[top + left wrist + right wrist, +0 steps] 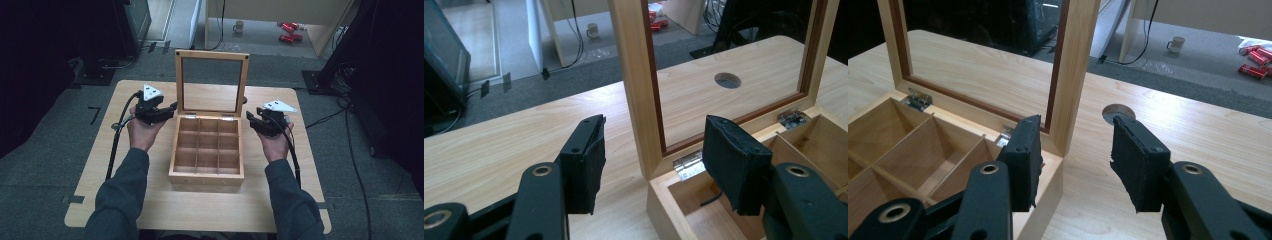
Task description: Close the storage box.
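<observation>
Both jaws apart: left tool [159, 113] at box's [206, 176] ten o'clock, right tool [264, 123] at two. Risk: knocking upright lid [211, 56], slamming it shut.

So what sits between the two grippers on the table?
The open wooden box, its lid upright, sits between the left gripper and the right gripper, as the high view shows.

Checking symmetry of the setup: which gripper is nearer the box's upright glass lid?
Left, slightly. The left gripper has its jaws open astride the glass lid's left frame post; the right gripper has its jaws open astride the right post, a little lower by the hinge corner.
</observation>
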`<action>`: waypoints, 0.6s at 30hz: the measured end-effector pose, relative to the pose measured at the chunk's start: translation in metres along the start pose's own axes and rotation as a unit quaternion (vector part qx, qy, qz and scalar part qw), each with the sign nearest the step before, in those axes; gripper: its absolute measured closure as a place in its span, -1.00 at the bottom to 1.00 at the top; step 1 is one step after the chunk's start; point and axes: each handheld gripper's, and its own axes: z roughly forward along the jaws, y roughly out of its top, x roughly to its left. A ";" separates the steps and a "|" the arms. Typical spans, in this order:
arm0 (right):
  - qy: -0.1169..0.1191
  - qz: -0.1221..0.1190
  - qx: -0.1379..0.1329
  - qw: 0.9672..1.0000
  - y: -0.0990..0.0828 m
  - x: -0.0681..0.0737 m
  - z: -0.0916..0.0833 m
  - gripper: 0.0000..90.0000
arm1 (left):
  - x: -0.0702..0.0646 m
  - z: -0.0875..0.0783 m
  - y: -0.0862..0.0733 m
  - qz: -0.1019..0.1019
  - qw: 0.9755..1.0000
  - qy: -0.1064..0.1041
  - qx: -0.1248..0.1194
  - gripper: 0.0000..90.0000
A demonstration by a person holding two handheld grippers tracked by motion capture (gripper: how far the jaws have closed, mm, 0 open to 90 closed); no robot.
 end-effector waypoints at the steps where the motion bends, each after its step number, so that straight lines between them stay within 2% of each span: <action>1: 0.002 0.003 -0.001 1.000 0.001 0.000 0.002 0.22 | 0.000 0.002 0.002 0.003 1.000 -0.002 0.002 -0.05; 7: 0.009 -0.002 0.001 1.000 0.011 0.001 0.013 0.20 | 0.000 0.013 0.007 0.001 1.000 -0.005 0.009 -0.05; 10: 0.012 0.000 -0.007 1.000 0.018 -0.001 0.016 0.19 | 0.003 0.018 0.009 -0.006 1.000 -0.005 0.009 -0.06; 12: 0.014 0.007 -0.005 1.000 0.021 -0.002 0.019 0.17 | 0.004 0.020 0.010 -0.011 1.000 -0.008 0.007 -0.07; 18: 0.011 0.004 -0.001 1.000 0.030 -0.005 0.028 0.07 | 0.011 0.027 0.009 -0.023 1.000 -0.006 0.007 -0.10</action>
